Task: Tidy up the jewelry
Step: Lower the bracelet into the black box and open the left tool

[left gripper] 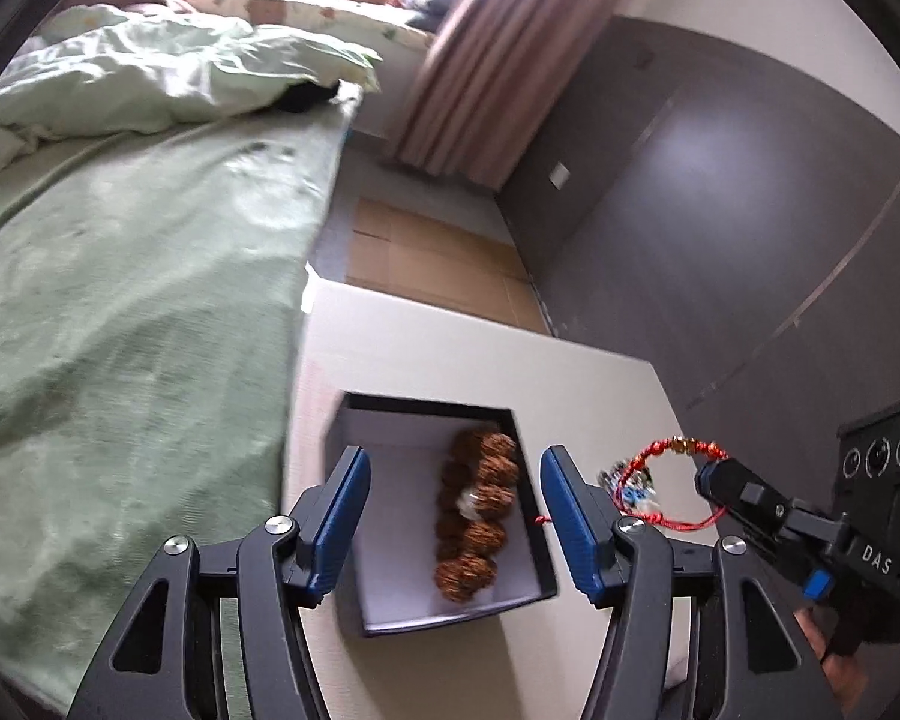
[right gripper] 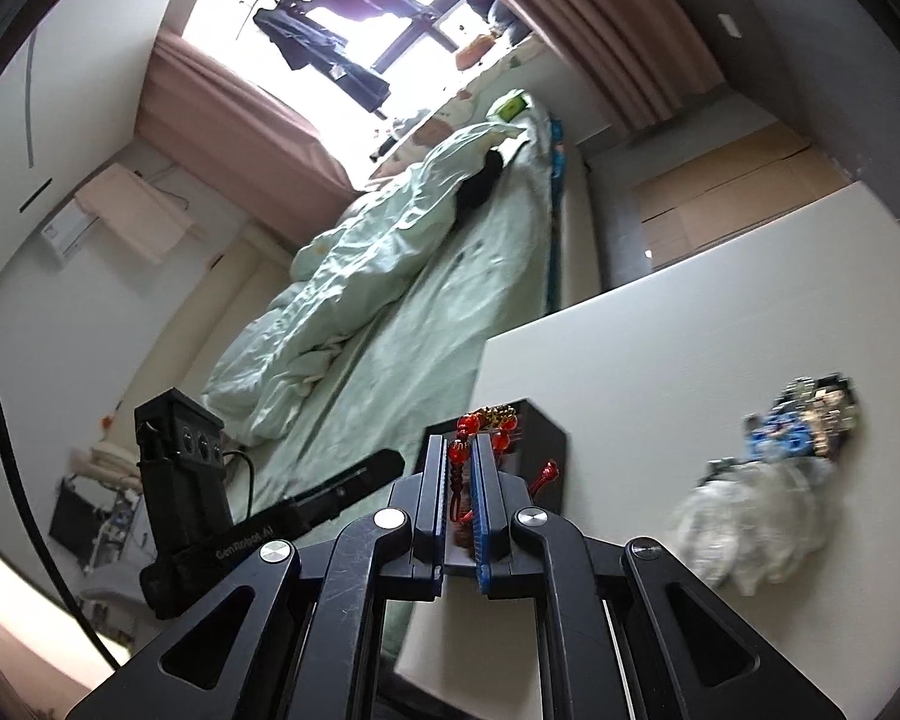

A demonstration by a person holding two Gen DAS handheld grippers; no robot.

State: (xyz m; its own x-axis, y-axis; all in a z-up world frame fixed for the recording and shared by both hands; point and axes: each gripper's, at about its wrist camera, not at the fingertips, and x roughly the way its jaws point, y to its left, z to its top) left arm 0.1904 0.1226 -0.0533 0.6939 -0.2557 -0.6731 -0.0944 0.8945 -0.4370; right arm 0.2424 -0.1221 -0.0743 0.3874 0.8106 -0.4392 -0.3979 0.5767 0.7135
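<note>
1. Right tool clamped on a red bracelet; blue pads nearly together, cord pinched between them, red and gold beads sticking up past the tips.
2. Same right tool seen from the left wrist camera at lower right, holding the bracelet as an open loop in the air, above the surface and just right of the box.
3. Left tool spread wide, gripping nothing; blue pads standing to either side of the box opening from above.
4. Box dark outside, white inside, resting on the white surface near its edge by the bed.
5. Brown bead string lying inside the box along its right wall; large rough beads doubled in two rows, one pale bead among them.
6. Small red cord end showing at the right rim of the box, beside the right pad of the left tool.
7. Blurred heap of blue, silver and clear jewelry lying on the surface to the right of the right tool, well apart from the box; single pieces not distinguishable.
8. Part of that heap glimpsed through the bracelet loop in the left wrist view.
9. Green bedding crumpled on the bed beyond the surface; pink curtains and a bright window farther back.
</note>
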